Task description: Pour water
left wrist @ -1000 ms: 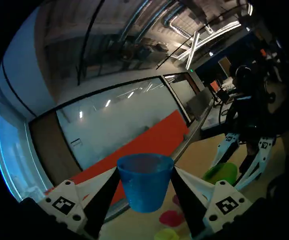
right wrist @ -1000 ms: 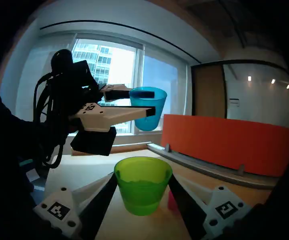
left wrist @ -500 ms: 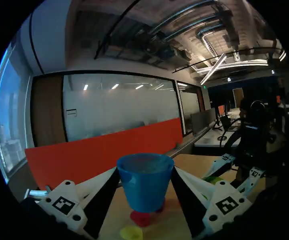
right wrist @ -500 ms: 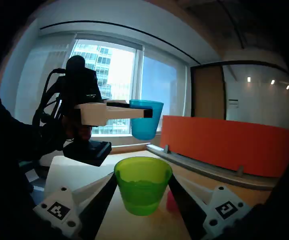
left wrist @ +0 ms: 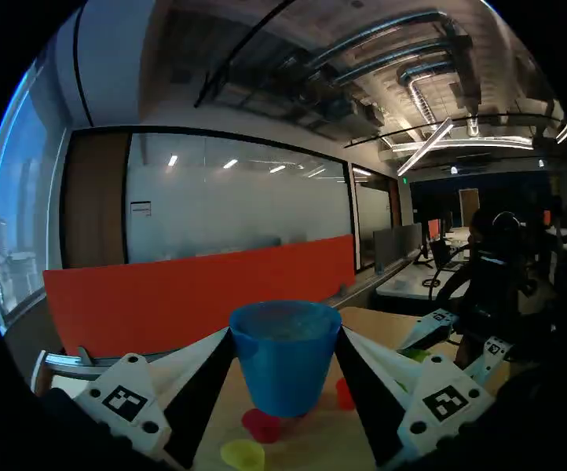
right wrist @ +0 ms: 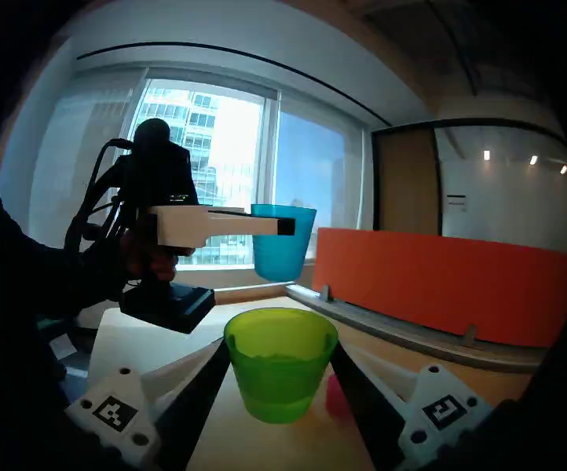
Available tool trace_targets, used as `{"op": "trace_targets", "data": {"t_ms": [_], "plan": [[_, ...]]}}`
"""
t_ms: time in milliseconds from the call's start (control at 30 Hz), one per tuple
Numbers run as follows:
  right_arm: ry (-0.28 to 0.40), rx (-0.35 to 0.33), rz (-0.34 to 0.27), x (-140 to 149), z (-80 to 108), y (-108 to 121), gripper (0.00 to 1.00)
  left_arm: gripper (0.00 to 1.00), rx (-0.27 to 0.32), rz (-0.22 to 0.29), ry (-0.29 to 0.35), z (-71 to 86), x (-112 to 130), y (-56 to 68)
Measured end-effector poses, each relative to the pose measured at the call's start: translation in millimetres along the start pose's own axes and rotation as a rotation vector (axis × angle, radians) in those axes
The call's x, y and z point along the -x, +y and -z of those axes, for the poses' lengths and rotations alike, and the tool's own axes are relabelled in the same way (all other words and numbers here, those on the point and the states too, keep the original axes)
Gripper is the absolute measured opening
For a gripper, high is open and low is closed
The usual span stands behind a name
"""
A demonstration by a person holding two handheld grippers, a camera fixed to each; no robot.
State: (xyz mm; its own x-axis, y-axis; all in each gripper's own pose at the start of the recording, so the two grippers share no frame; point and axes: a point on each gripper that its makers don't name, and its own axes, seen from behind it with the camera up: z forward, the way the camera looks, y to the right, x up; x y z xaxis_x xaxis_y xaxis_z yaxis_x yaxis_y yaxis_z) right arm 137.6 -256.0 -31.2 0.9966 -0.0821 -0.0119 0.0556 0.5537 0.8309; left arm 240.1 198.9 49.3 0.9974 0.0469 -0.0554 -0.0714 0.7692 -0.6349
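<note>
Presently two cups are in play, one per claw. The left claw (left wrist: 285,349) is clenched on the blue cup (left wrist: 285,373), lifted above the desk (left wrist: 315,443); the cup stands upright, mouth up, its long axis vertical. The right claw (right wrist: 281,357) grips the green cup (right wrist: 281,381), likewise upright and held lower over the desk. Two red spots (left wrist: 261,424) and one yellow spot (left wrist: 243,454) lie on the desk, partly hidden behind the blue cup. Whether either cup holds water is hard to make out.
</note>
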Motion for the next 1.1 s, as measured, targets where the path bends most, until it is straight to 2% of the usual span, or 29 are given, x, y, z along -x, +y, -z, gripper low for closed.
{"op": "trace_targets", "data": {"t_ms": [267, 567, 800, 1100], "plan": [[-0.012, 0.029, -0.010, 2.8, 9.0, 10.1, 0.90, 0.86, -0.005, 0.007, -0.064, 5.6, 28.9, -5.8], [-0.043, 0.081, -0.004, 13.3, 29.4, 29.1, 0.90, 0.86, 0.003, 0.010, -0.133, 17.2, 68.0, -8.3], [-0.036, 0.115, -0.019, 12.3, 43.4, 41.1, 0.90, 0.86, 0.000, 0.023, -0.162, 20.5, 87.3, -9.2], [-0.047, 0.122, -0.027, 16.7, 48.0, 45.3, 0.90, 0.86, 0.012, 0.029, -0.204, 21.2, 107.6, -5.7]]}}
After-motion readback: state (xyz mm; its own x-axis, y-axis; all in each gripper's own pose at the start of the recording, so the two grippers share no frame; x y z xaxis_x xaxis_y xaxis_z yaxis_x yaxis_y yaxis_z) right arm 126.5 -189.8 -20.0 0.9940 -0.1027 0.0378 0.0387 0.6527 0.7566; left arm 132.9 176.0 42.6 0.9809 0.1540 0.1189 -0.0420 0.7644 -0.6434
